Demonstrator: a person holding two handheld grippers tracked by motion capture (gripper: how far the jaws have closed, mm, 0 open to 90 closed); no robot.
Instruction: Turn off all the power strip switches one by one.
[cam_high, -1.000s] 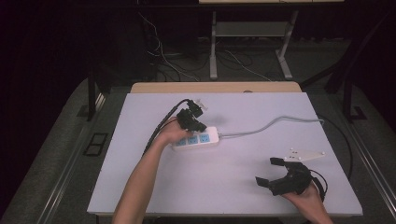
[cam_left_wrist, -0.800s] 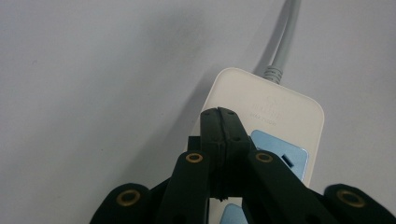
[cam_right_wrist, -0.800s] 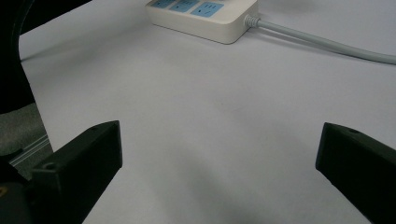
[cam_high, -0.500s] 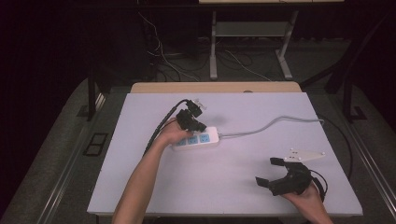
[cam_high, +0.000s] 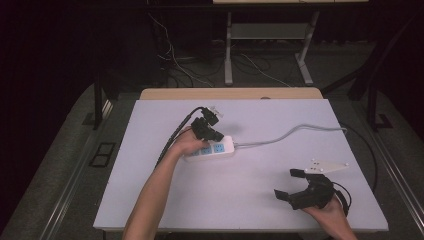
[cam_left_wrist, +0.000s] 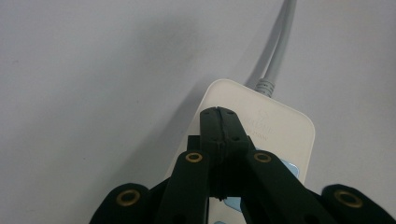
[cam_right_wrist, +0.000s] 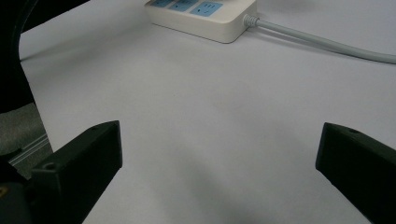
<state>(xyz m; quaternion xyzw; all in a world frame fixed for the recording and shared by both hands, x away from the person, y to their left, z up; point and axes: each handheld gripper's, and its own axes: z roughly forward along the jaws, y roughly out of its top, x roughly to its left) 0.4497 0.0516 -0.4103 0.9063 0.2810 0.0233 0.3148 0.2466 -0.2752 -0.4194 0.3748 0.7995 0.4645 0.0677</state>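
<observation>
A white power strip (cam_high: 214, 149) with blue sockets lies left of the table's middle, and its grey cable (cam_high: 290, 132) runs off to the right. My left gripper (cam_high: 218, 135) hangs over the strip's cable end, shut, with nothing between its jaws. In the left gripper view the closed tips (cam_left_wrist: 218, 113) sit above the power strip (cam_left_wrist: 275, 126), near where the cable (cam_left_wrist: 275, 51) enters. I cannot tell whether they touch it. My right gripper (cam_high: 286, 183) rests open at the table's front right, with nothing in it. From my right gripper (cam_right_wrist: 219, 140) the power strip (cam_right_wrist: 205, 16) lies far ahead.
The pale table top (cam_high: 250, 200) has a wooden strip (cam_high: 230, 93) along its far edge. Behind it, on the dark floor, are loose cables (cam_high: 175, 65) and metal desk legs (cam_high: 228, 55). A black cable (cam_high: 172, 140) trails from my left gripper to the left.
</observation>
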